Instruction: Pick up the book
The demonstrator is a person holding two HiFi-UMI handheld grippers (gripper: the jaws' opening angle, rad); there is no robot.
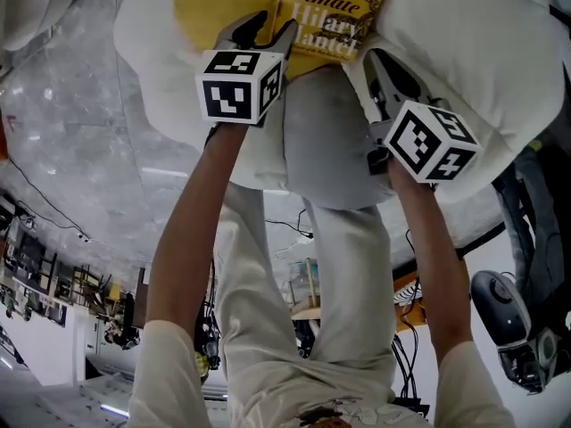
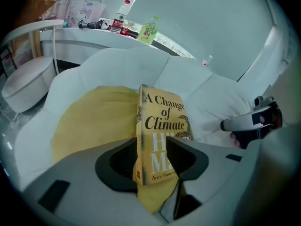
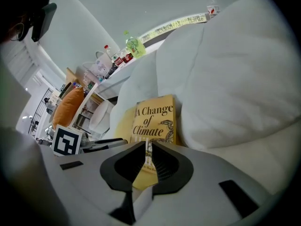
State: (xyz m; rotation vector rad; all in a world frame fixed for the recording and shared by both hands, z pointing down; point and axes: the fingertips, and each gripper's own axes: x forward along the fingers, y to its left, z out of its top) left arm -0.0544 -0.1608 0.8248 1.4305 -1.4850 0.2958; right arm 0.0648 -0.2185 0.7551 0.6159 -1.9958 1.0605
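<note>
There is one book (image 2: 162, 117), yellow-covered and titled "A Change of Climate". It is standing on edge against a single yellow cushion (image 2: 89, 121) on the white sofa (image 2: 211, 93). Two grippers are pointing at its lower edge.

The left gripper (image 2: 151, 142) is holding its jaws well apart. The book's bottom edge is sitting between them, and the pads are not visibly pressing on it. The right gripper (image 3: 147, 145) is keeping its jaws closed to a thin slit. Only a sliver of the cover is showing through that slit, and nothing is plainly caught in it.

Only the head view is taking in both grippers at once. It shows the left marker cube (image 1: 241, 86), the right marker cube (image 1: 433, 141), and the person's two bare forearms (image 1: 192, 239) reaching down to them.

The left gripper view is showing things the other views miss. A white bench (image 2: 70, 34) behind the sofa is carrying two upright bottles, one clear with a red label (image 2: 123, 11) and one green (image 2: 149, 29). A pink bag (image 2: 85, 11) is on the bench too, and one round white stool (image 2: 23, 81) is standing below it. The right gripper view alone is catching an orange cushion (image 3: 67, 108) off to the side.
</note>
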